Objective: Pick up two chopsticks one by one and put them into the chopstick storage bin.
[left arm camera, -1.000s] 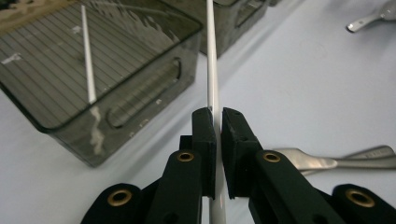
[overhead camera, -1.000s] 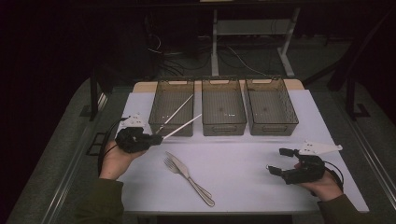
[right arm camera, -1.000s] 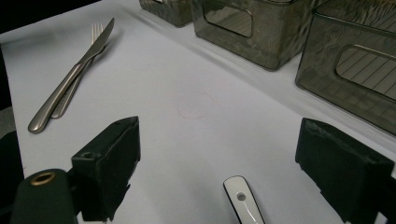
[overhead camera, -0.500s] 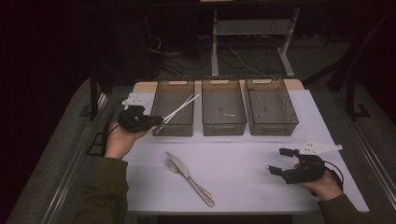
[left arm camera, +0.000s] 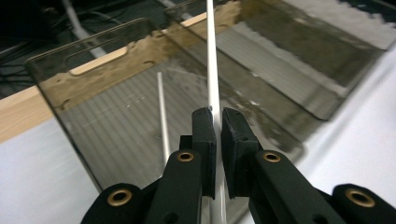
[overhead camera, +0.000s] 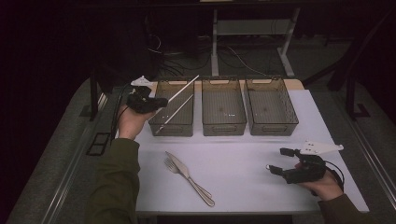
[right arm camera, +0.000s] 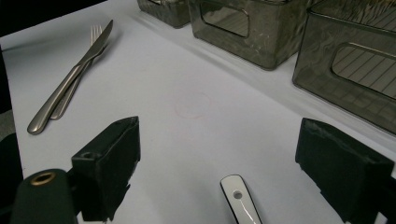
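My left gripper (overhead camera: 156,103), upper left of the high view, clamps 1 white chopstick (left arm camera: 212,70) over the leftmost bin (overhead camera: 173,128). My right gripper (overhead camera: 280,161), lower right, gapes, holding nothing.

White desk (overhead camera: 261,154). Three smoky clear bins in a row along the far edge: left bin (overhead camera: 173,122), middle bin (overhead camera: 223,112), right bin (overhead camera: 271,112). Knife (overhead camera: 187,175) and fork (overhead camera: 173,166) lie together near the front, touching.
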`<state>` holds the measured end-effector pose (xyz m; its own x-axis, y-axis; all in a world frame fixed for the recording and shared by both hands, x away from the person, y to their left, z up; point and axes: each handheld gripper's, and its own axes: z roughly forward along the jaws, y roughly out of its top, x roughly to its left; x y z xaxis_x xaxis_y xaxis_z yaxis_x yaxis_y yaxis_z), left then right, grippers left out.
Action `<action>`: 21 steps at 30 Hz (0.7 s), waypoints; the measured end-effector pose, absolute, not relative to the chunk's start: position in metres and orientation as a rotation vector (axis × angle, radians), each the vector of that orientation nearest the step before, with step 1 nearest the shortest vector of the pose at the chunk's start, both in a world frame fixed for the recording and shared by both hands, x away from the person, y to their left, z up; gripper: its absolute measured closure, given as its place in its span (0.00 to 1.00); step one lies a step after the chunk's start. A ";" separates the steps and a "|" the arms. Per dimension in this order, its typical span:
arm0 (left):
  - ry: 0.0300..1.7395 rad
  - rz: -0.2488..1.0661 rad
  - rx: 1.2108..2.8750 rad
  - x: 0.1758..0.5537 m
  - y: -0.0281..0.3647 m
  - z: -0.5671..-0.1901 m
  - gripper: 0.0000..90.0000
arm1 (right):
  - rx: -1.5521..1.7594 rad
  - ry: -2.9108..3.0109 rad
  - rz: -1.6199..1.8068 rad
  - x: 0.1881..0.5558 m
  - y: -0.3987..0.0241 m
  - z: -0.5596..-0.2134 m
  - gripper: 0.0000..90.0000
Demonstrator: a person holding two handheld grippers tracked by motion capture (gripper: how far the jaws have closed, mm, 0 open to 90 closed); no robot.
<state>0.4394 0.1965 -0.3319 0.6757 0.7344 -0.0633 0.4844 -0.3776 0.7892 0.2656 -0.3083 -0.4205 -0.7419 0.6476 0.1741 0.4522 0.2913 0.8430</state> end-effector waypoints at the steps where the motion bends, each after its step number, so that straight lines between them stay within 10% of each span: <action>1: 0.950 0.385 2.055 0.443 0.196 -0.334 0.93 | 1.019 2.356 1.434 0.266 -0.308 -0.421 0.15; 21: 1.177 0.369 2.123 0.476 0.187 -0.385 0.93 | 1.024 2.350 1.439 0.266 -0.311 -0.420 0.15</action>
<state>0.4764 0.1871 -0.3848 0.5523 0.8304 -0.0734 0.6398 -0.3658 0.6759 0.2658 -0.3108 -0.4197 -0.7396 0.6494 0.1772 0.4532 0.2857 0.8444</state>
